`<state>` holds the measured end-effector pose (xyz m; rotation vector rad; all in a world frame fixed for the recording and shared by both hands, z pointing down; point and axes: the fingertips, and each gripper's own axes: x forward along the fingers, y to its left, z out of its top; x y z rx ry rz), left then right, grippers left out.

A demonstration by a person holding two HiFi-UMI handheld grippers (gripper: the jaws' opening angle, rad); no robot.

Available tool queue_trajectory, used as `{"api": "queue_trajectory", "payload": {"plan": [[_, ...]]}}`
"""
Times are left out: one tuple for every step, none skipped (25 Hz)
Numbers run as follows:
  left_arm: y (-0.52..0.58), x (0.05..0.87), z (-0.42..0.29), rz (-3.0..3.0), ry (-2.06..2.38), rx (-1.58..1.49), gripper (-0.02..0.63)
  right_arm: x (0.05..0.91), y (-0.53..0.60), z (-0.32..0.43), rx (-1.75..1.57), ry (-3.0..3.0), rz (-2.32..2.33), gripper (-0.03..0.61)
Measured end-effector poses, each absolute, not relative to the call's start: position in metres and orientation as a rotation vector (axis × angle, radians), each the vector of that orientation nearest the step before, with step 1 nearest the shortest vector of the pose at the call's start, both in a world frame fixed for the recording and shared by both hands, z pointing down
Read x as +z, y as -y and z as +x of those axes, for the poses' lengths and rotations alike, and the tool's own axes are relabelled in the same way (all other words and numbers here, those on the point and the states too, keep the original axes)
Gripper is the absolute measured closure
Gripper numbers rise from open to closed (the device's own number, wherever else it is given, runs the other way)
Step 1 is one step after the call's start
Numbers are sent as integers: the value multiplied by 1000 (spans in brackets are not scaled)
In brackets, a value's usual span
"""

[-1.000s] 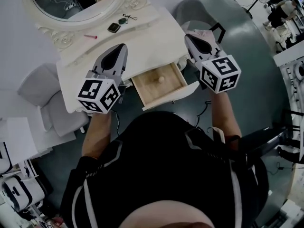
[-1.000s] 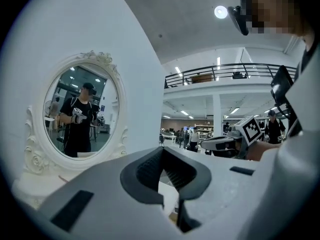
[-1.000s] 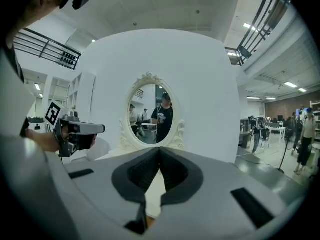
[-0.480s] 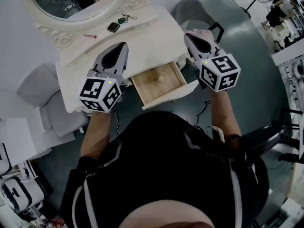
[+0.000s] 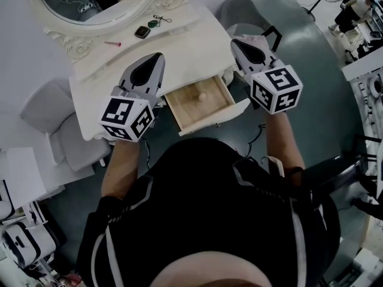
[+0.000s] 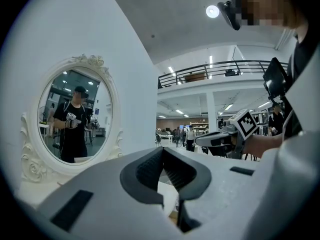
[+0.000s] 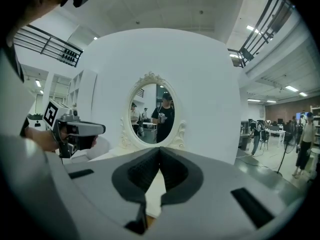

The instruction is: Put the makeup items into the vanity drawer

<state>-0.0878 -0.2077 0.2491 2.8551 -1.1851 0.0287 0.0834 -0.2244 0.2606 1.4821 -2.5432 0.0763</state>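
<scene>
The white vanity has its wooden drawer pulled out, with a small pale round thing inside it. On the tabletop near the mirror lie a pink stick, a dark compact and a green item with a cord. My left gripper hovers over the tabletop left of the drawer, shut and empty. To the right of the drawer, at the table's right edge, my right gripper is also shut on nothing.
An oval mirror in an ornate white frame stands at the back of the vanity. A grey upholstered stool sits to the left and a grey chair to the right. Cables lie on the green floor.
Both grippers have drifted only slightly over the vanity. Nothing was picked up or let go, and the drawer stays open.
</scene>
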Motion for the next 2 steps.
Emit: {"api": "queue_trajectory", "payload": {"plan": [[207, 251, -87, 2857, 1181, 37, 609, 261, 224, 83, 82, 2549, 1482, 574], [207, 253, -87, 2859, 1176, 46, 610, 261, 224, 83, 88, 2555, 1482, 574]]}}
